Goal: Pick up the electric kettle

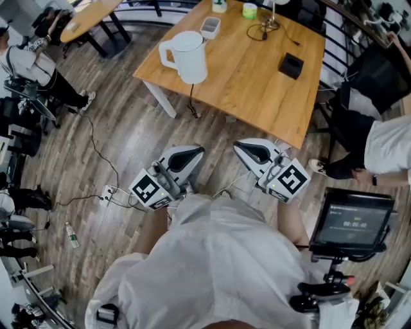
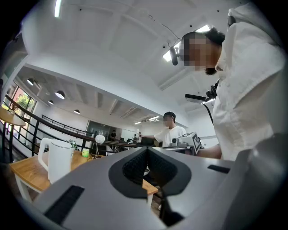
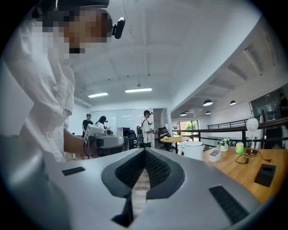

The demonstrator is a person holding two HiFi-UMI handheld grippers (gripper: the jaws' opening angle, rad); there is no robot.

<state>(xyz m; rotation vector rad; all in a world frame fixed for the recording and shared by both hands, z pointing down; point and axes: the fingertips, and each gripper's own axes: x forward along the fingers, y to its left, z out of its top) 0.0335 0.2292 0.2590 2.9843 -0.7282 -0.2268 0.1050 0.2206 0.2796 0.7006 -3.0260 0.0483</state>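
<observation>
Left tongs (image 1: 194, 154), right tongs (image 1: 244, 148) clenched empty, electric kettle (image 1: 186, 56) well ahead on table (image 1: 253, 80)

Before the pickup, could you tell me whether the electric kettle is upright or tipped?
Upright: the electric kettle stands on the table, top up, handle at its side.

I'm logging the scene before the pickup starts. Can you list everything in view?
wooden table: one, light brown, ahead of the person
electric kettle: one, white, table's near left corner
small tray: one, pale, behind the kettle
green container: one, green, table's far edge
black box: one, black, table's right side
bottle: one, clear, floor at left
screen: one, dark, stand at lower right
left gripper: one, grey, shut, empty
right gripper: one, grey, shut, empty
</observation>
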